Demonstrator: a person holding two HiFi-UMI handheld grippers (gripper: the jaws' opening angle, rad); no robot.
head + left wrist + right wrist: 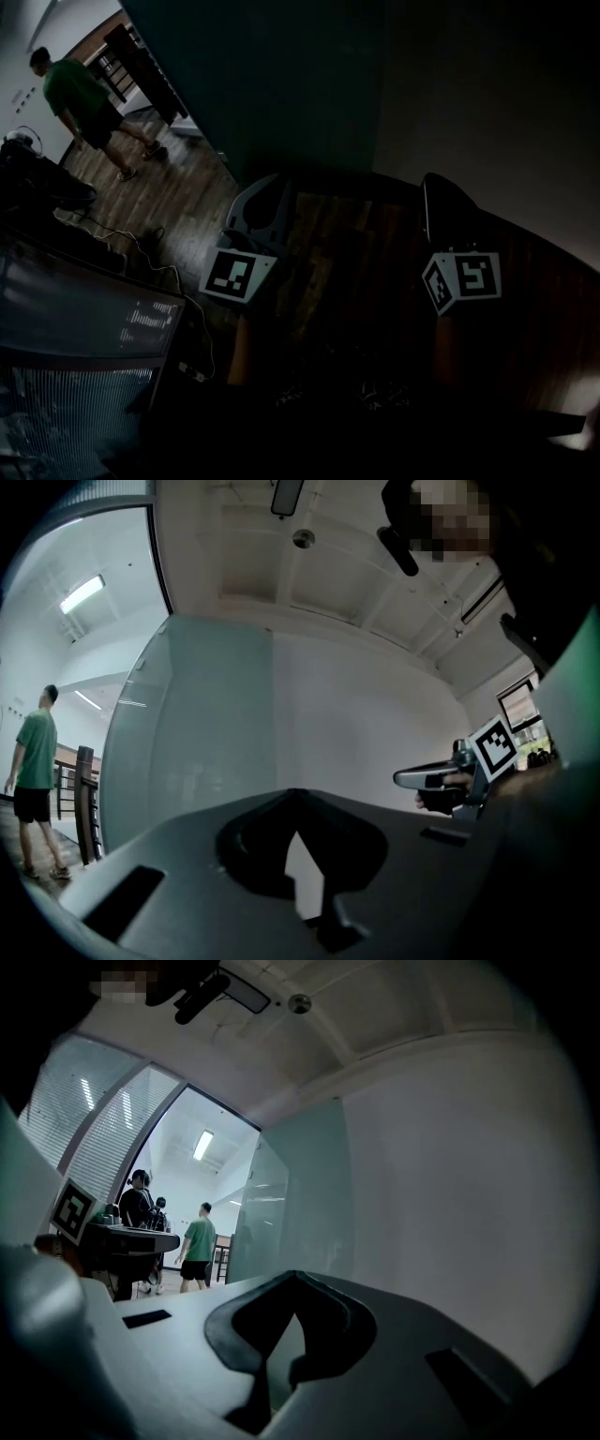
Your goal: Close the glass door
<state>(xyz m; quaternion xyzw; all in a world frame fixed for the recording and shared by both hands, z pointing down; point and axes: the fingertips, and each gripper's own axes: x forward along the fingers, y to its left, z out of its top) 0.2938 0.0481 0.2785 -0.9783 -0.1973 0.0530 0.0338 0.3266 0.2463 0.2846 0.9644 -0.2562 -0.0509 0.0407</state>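
Note:
The glass door (pixel 281 84) is a tall frosted teal panel right ahead of both grippers, with an open doorway to its left. In the left gripper view the glass door (pixel 187 733) fills the middle left beside a white wall (pixel 375 714). From the right gripper view, the glass door (pixel 291 1194) stands edge-on next to the bright opening. My left gripper (pixel 258 211) points at the panel's lower part, its jaws together and empty (pixel 292 794). The right gripper (pixel 441 202) is level beside it, shut with nothing in it (pixel 295 1277). Neither gripper visibly touches the glass.
A person in a green shirt (pixel 84 103) walks on the wood floor beyond the doorway, near a dark railing (pixel 141 66). Cables (pixel 141 248) trail on the floor at left, by a striped glass panel (pixel 84 328). Another person in dark clothes (pixel 139 1206) stands further off.

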